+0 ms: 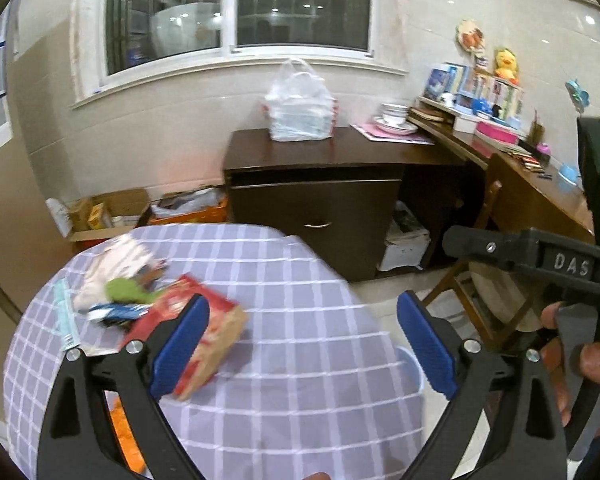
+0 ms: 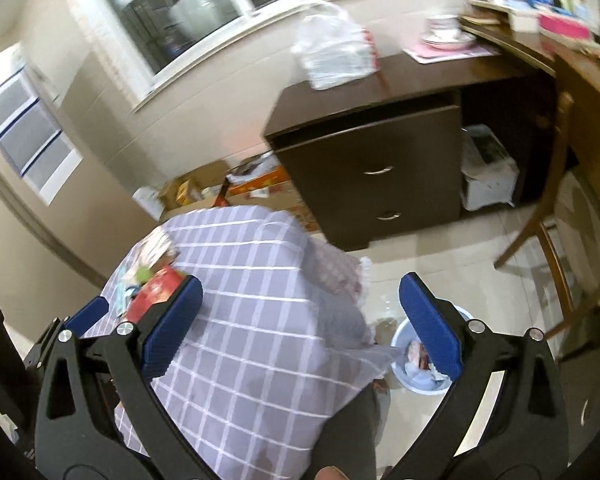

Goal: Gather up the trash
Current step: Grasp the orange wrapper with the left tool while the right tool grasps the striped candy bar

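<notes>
A round table with a grey checked cloth (image 1: 284, 280) holds a pile of trash at its left: a red and tan carton (image 1: 216, 336), a green scrap (image 1: 126, 290), crumpled white paper (image 1: 112, 264) and blue wrappers (image 1: 116, 314). My left gripper (image 1: 300, 340) is open and empty above the table, its left finger over the carton. My right gripper (image 2: 300, 324) is open and empty above the table's right edge. A pale blue bin (image 2: 408, 368) with trash inside stands on the floor beside the table; it shows in the left wrist view too (image 1: 414, 364). The pile also shows in the right wrist view (image 2: 152, 280).
A dark cabinet (image 1: 320, 208) with a white plastic bag (image 1: 300, 108) on top stands behind the table. A cluttered wooden desk (image 1: 532, 184) and a wooden chair (image 1: 484, 280) are at the right. Cardboard boxes (image 1: 112, 212) sit on the floor by the wall.
</notes>
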